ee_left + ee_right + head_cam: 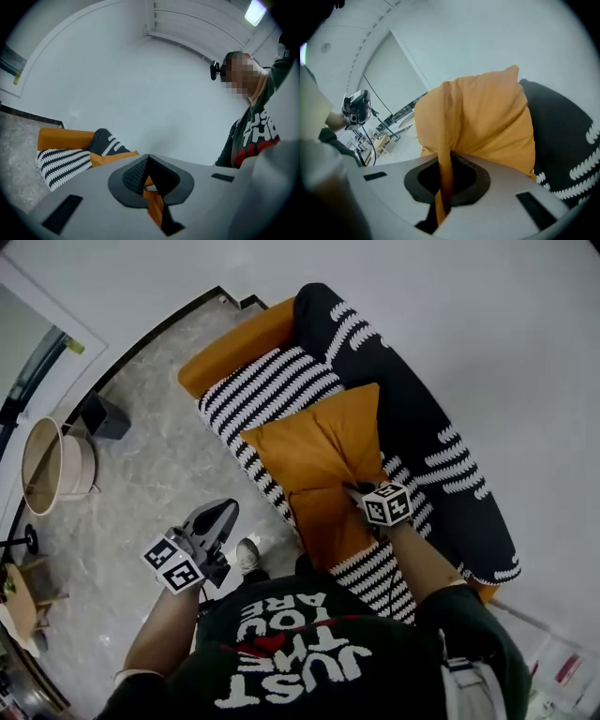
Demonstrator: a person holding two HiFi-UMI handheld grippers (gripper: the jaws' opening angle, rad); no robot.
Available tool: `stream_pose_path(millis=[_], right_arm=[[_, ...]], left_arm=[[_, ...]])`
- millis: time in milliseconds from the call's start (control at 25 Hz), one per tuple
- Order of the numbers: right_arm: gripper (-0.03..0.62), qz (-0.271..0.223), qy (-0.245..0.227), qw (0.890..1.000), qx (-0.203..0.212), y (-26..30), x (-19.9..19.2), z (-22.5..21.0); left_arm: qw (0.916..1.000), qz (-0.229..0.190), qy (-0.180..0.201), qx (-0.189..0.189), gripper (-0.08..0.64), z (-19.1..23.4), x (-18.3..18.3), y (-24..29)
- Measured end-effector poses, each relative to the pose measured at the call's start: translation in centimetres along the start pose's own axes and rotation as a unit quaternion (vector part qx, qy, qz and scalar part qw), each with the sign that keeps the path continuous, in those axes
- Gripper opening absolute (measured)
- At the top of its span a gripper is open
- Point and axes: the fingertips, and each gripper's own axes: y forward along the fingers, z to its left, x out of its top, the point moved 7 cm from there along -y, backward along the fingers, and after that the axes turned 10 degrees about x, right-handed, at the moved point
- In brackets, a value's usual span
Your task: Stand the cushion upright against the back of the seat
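Observation:
The orange cushion (pixel 319 446) hangs lifted above the black-and-white striped seat (pixel 267 385) of the sofa, in front of its dark backrest (pixel 450 493). My right gripper (pixel 354 488) is shut on a pinched fold at the cushion's near edge. In the right gripper view the fabric runs down between the closed jaws of that gripper (pixel 445 164), and the cushion (pixel 487 122) fills the picture ahead. My left gripper (pixel 223 512) is held over the floor left of the sofa, apart from the cushion. Its jaw tips meet (pixel 149 158) with nothing held; a strip of cushion (pixel 110 157) shows beyond.
The sofa has an orange armrest (pixel 234 343) at its far end and stands against a plain wall. On the marble floor to the left are a round pale basket (pixel 52 465) and a small dark box (pixel 103 416). The person's shoe (pixel 248 557) is near the sofa front.

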Motion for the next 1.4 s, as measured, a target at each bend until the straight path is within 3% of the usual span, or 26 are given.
stream_pose_path(millis=[120,320,440,640,840,1080,1400], right_arm=[[0.033,-0.052,-0.016,0.998,-0.03,-1.4,7.0,3.1],[0.032,-0.165,-0.053,0.983,-0.053,-3.1,10.0,3.4],[0.032,-0.221,-0.078,0.969,-0.071,-5.3,14.0,6.7],[0.032,-0.305,-0.139,0.936,-0.107,-8.9,21.1,10.1],[0.032,-0.36,-0.184,0.905,-0.136,-12.9,29.1,17.1],[0.032,-0.413,-0.221,0.871,-0.152,-16.0,34.8,23.0],[0.032,-0.459,-0.225,0.844,-0.163,-15.7,40.7,25.3]], left_arm=[[0.9998,-0.016,-0.007,-0.014,0.011,1.1,4.7,-2.3],[0.9984,-0.041,0.034,-0.017,0.011,1.8,3.4,-3.2],[0.9967,-0.059,0.051,-0.024,0.011,2.2,5.3,-5.1],[0.9914,-0.093,0.087,-0.03,0.011,3.5,8.5,-6.5],[0.9877,-0.116,0.098,-0.036,0.011,4.5,14.5,-10.6],[0.9847,-0.124,0.112,-0.048,0.011,5.2,18.9,-13.8],[0.9838,-0.145,0.101,-0.033,0.011,8.3,22.9,-16.5]])
